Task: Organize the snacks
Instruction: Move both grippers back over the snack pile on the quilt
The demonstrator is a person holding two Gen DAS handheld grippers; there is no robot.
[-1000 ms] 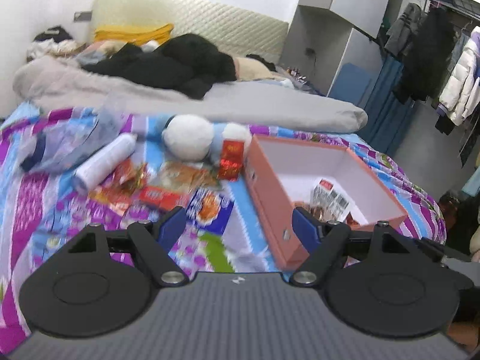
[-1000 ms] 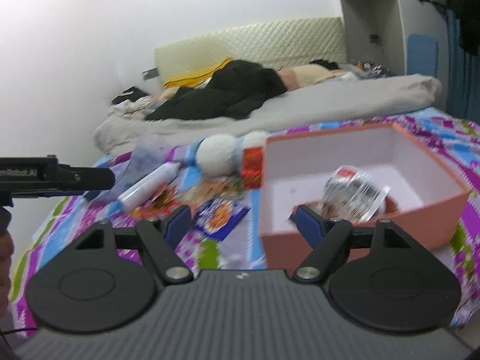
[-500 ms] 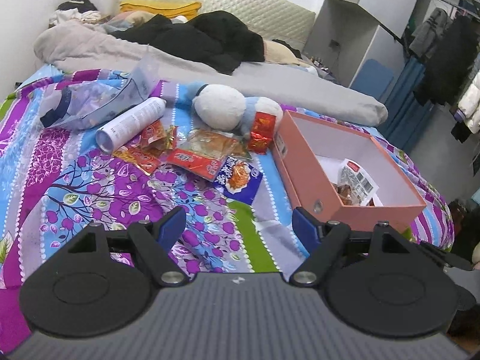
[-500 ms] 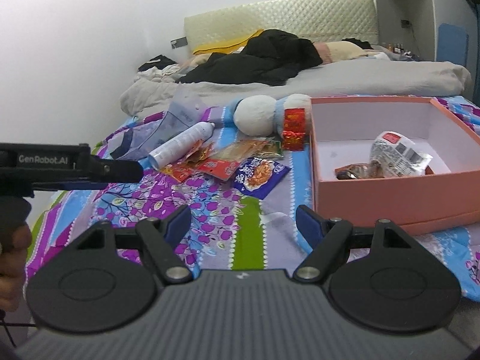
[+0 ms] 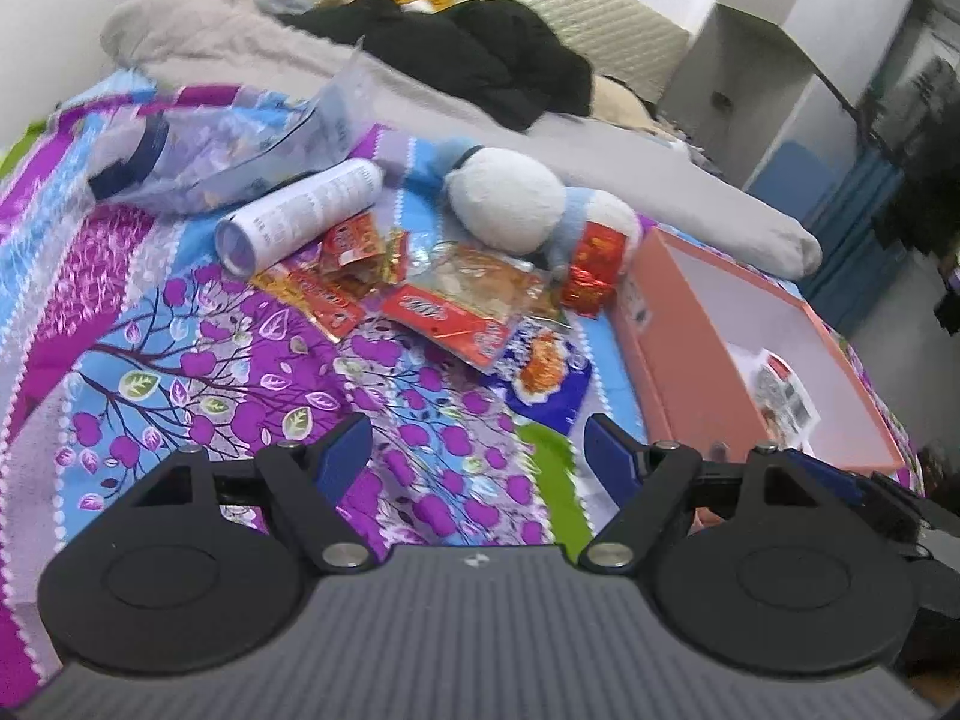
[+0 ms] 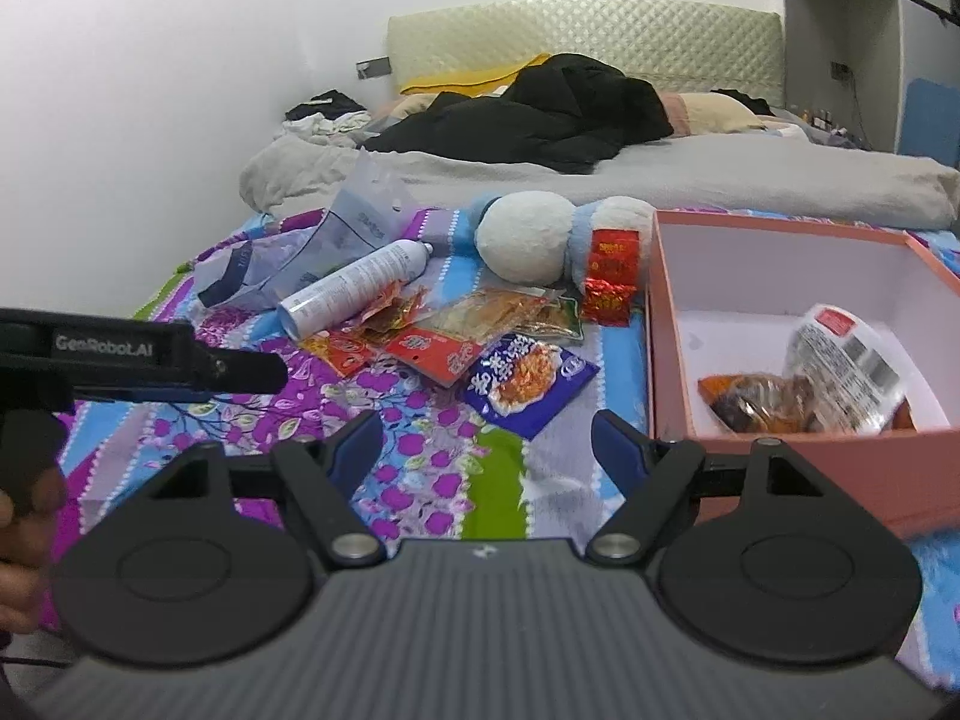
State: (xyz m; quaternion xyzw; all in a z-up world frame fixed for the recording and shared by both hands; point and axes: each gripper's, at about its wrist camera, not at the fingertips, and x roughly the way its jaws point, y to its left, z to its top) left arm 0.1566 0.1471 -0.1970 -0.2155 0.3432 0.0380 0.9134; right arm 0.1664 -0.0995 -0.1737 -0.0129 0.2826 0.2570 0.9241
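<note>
patterned bed (image 6: pixel 420 456) under snack packets (image 6: pixel 528 384), pink box (image 6: pixel 660 324), spray can (image 6: pixel 354 288), plush toy (image 6: pixel 528 240)

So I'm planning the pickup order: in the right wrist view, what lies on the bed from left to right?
Clear plastic bag → white spray can → blue snack packet → red foil packet → pink box with a wrapped snack inside.

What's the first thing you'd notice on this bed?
A pile of shiny red and orange snack packets heaped on the purple flowered bedspread, with a blue packet nearest. Right of it sits an open pink cardboard box holding two snacks, and a white plush toy lies behind the pile.
</note>
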